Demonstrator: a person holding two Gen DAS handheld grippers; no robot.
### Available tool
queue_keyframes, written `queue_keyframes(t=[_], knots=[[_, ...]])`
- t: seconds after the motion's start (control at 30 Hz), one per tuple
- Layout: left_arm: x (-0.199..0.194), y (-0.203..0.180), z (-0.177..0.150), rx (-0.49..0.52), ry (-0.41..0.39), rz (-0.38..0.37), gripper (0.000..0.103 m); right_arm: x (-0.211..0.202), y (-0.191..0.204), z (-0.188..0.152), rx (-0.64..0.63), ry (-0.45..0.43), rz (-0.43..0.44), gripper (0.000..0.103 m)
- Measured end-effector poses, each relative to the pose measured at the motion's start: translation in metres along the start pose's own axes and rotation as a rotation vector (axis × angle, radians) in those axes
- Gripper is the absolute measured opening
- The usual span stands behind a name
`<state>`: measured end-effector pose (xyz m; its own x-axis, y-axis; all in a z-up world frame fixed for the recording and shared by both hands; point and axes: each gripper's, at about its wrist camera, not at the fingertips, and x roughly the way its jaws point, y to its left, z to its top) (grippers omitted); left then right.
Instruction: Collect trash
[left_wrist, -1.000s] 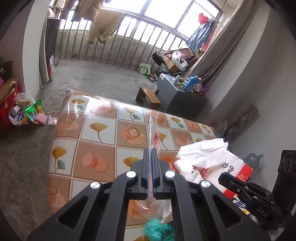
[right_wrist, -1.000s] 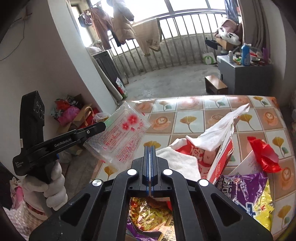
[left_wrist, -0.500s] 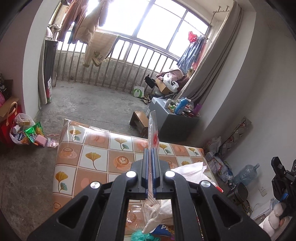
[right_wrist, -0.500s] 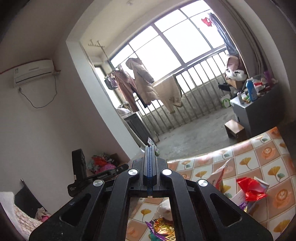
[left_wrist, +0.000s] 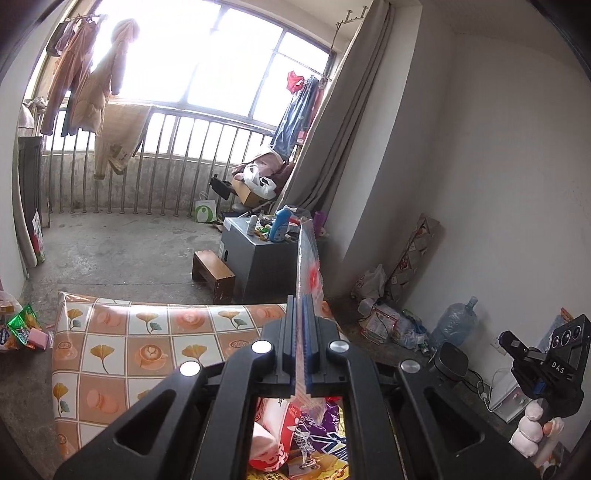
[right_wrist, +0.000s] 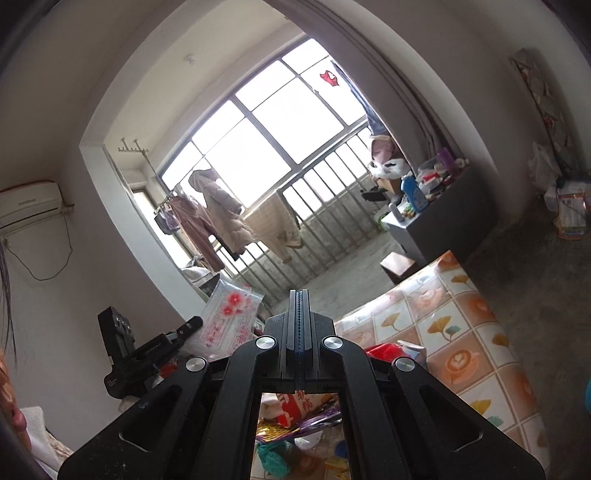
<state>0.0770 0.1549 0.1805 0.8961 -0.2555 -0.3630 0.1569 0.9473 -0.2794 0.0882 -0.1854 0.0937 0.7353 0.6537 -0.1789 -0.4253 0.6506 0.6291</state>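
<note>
Two claws: left claw clamped on one clear bag, held above the desk; right claw closed, empty. Only right view shows the bag's flat printed face; left view sees it edge-on.

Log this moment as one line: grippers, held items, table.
left gripper: shut on clear plastic bag with red flowers | right gripper: shut, empty | wrappers on table with tiled-pattern cloth

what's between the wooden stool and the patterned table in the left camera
Only bare concrete floor separates the wooden stool from the far edge of the patterned table; the left wrist view shows it.
</note>
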Motion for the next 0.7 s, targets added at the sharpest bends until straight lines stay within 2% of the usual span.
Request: queue_keyframes(t=[0.1, 0.17, 0.27, 0.33, 0.37, 0.5, 0.7], knots=[[0.004, -0.005, 0.0, 0.006, -0.014, 0.025, 0.003, 0.028, 0.018, -0.022, -0.043, 0.13, 0.043, 0.003], [0.0, 0.009, -0.005, -0.02, -0.011, 0.057, 0.002, 0.054, 0.037, -0.043, -0.097, 0.234, 0.083, 0.006], [-0.009, 0.041, -0.013, -0.066, -0.009, 0.144, 0.002, 0.097, 0.07, -0.078, -0.207, 0.393, 0.122, 0.021], [-0.016, 0.066, -0.02, -0.105, 0.002, 0.212, 0.002, 0.123, 0.092, -0.1, -0.267, 0.473, 0.138, 0.031], [-0.021, 0.082, -0.026, -0.128, 0.01, 0.246, 0.002, 0.136, 0.104, -0.109, -0.299, 0.505, 0.134, 0.034], [-0.028, 0.13, -0.051, -0.214, 0.053, 0.331, 0.002, 0.179, 0.13, -0.136, -0.419, 0.581, 0.06, 0.038], [-0.011, 0.165, -0.085, -0.287, 0.151, 0.324, 0.002, 0.223, 0.122, -0.149, -0.455, 0.649, -0.104, 0.038]])
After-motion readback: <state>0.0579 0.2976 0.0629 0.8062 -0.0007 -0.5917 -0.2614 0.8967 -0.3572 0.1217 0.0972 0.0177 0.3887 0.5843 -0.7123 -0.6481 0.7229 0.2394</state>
